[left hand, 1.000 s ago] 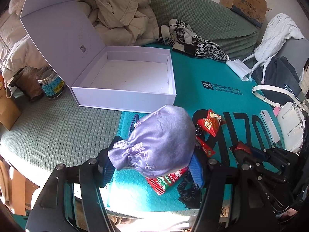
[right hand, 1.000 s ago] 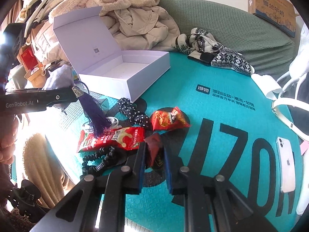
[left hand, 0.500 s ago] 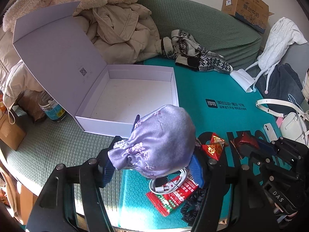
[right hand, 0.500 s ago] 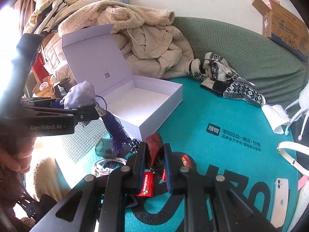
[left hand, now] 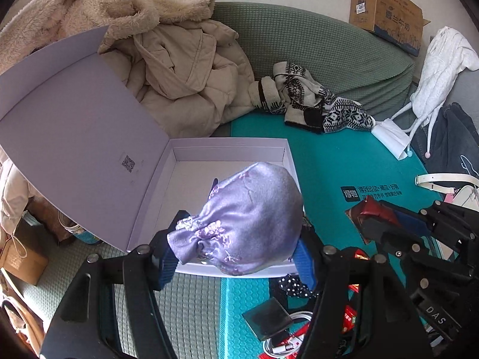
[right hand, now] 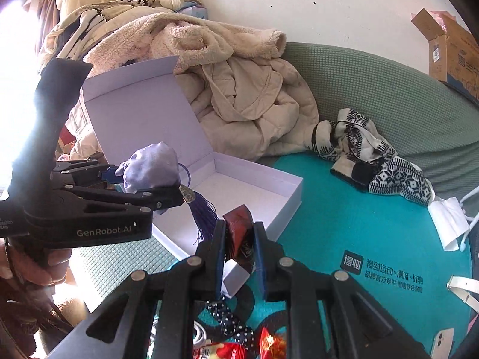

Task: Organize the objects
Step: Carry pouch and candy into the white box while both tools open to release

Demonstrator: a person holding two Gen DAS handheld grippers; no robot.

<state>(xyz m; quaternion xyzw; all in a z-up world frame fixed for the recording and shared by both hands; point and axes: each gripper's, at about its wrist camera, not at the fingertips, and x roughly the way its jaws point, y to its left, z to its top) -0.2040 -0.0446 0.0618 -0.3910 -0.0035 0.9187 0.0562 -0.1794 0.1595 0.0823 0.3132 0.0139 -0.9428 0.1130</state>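
The left tongs [left hand: 236, 257] squeeze a soft, shiny purple pouch [left hand: 245, 221] between their blue pads. The pouch is puffy and round, made of silky cloth with little stitched flowers, and it is bunched up tight at its neck. In the right wrist view a dark blue tassel [right hand: 203, 218] of thin threads hangs down from the pouch. A person's hand [right hand: 27, 266] holds the handle of the left tongs.

Just past the pouch sits a pale purple box [left hand: 230, 155]. It is made of smooth, stiff card, flat and square, with low walls. Its big lid [left hand: 69, 137] stands open and leans back on the left side of the left tongs. The pouch hangs over the near part of the box.

The right tongs [right hand: 239, 245] are closed tight on a small dark red packet [right hand: 238, 233]. The packet is shiny and crinkly, with a pointy top. It sticks up between the two pads, over the near corner of the box.

Under both tongs lies a teal mat [left hand: 323, 164] with a bumpy surface and dark letters, on a green sofa [right hand: 374, 89] with a waffle-like cover. Below the tongs are more red snack packets [right hand: 221, 351], a black scrunchie with white dots [right hand: 233, 323] and a white cable [left hand: 281, 347]. Far beyond the box are a puffy beige coat [left hand: 185, 68], a fluffy cream blanket [right hand: 191, 39] and a knitted black and white scarf [left hand: 311, 98].
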